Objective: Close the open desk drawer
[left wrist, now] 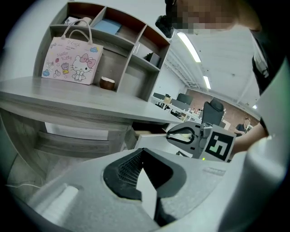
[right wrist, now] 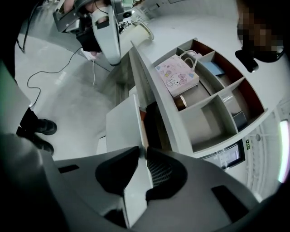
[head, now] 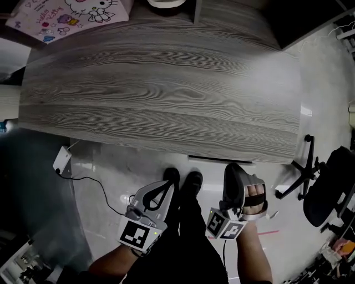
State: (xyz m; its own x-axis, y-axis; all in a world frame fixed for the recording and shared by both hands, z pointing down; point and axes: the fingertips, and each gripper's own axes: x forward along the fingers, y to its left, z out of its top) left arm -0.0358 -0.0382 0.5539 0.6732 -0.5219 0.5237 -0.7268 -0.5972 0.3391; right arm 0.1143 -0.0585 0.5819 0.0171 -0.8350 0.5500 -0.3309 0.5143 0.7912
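Observation:
The open drawer (right wrist: 122, 122) juts out from under the grey wood-grain desk (head: 166, 89), white front panel toward me. From above only its top edge (head: 219, 160) shows as a dark line. My right gripper (right wrist: 142, 152) is rolled on its side just in front of that panel, jaws a narrow slit apart and in line with the panel's top edge, gripping nothing I can make out. In the head view the right gripper (head: 236, 169) sits just below the desk edge. My left gripper (left wrist: 142, 150) hangs back (head: 166, 186), tips together and empty, seeing the drawer (left wrist: 147, 134) and right gripper (left wrist: 170, 134).
A pink cartoon-cat bag (head: 66, 16) stands on the desk by a shelf unit (left wrist: 113, 41) with a small bowl (left wrist: 107, 83). A white power brick with a cable (head: 62, 160) lies on the floor at left. An office chair (head: 327, 188) stands at right. My shoes (head: 191, 180) are under the desk edge.

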